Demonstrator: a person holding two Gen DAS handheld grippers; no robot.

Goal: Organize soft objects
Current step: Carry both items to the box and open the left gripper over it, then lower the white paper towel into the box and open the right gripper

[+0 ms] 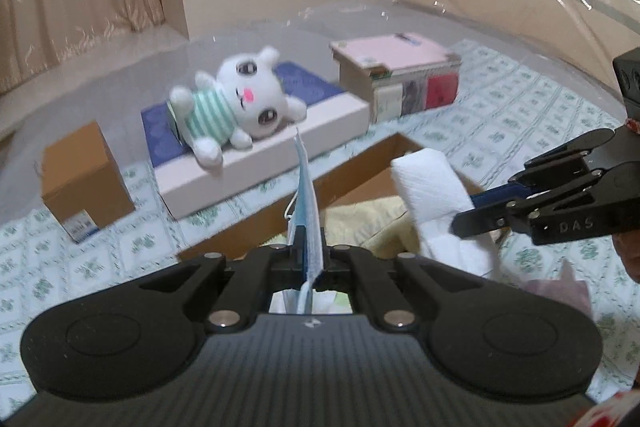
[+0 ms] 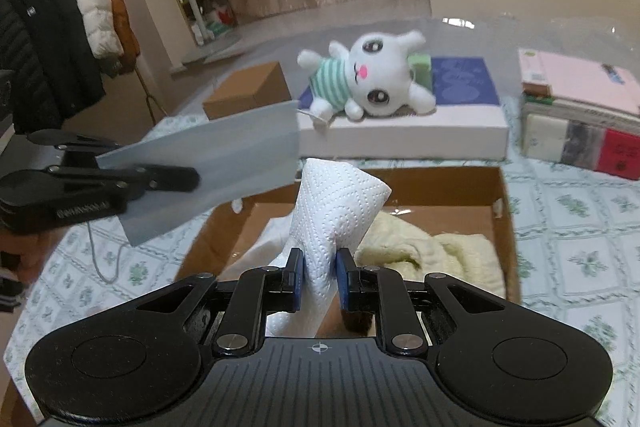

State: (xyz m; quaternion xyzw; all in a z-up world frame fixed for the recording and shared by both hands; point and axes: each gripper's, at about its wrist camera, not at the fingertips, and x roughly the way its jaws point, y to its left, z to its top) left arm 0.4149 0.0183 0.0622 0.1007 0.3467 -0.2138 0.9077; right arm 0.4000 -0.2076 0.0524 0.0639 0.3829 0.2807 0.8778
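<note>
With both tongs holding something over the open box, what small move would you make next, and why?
Probably lower the right tongs and release the paper towel into the cardboard box; it already hangs over the yellow cloth inside, beside the face mask.

Right gripper (image 2: 319, 277) fingers (image 2: 295, 279) pinch a paper towel (image 2: 336, 203) above the cardboard box (image 2: 505, 211).

The paper towel (image 2: 340, 203) is white, soft and embossed with dots. The mask (image 2: 224, 163) is smooth, matt blue fabric. The towel (image 2: 432, 251) is nubby cream cloth, the box (image 2: 505, 203) matt brown cardboard, the plush (image 2: 368, 79) fluffy.
</note>
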